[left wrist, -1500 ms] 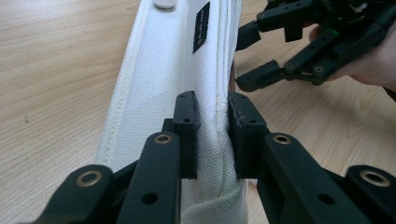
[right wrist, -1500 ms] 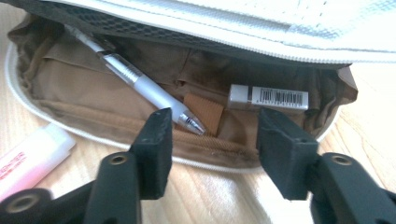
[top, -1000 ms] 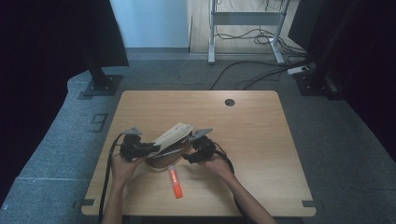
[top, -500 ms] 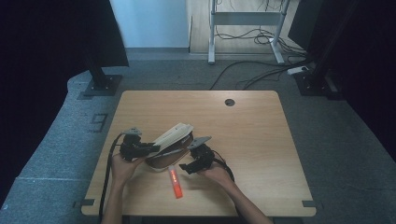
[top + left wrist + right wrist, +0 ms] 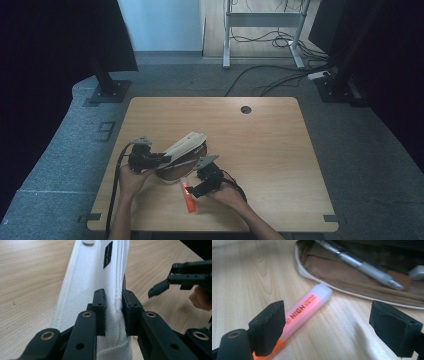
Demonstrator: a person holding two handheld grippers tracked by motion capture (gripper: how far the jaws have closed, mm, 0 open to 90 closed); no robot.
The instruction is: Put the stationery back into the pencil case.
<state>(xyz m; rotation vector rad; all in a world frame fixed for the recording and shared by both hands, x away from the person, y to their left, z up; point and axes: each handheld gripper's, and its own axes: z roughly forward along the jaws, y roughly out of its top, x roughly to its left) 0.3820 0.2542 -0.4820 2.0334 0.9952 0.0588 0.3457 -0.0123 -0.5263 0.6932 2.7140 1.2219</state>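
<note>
With my left gripper (image 5: 113, 312) pinching the pencil case's (image 5: 182, 156) raised flap open and a pen (image 5: 359, 263) already inside, I've just spread my right gripper's (image 5: 335, 328) fingers around the orange highlighter (image 5: 305, 310), ungrasped on the worktop (image 5: 280, 150) near the case.

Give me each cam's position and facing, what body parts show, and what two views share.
High view: above the person's side, looking forward and down at the table; both forearms and hands show.
Left gripper view: rides the left gripper, looking along jaws clamped on the white pencil case flap.
Right gripper view: rides the right gripper, open jaws facing the orange highlighter.
Shared: high view and right gripper view both show the highlighter.
</note>
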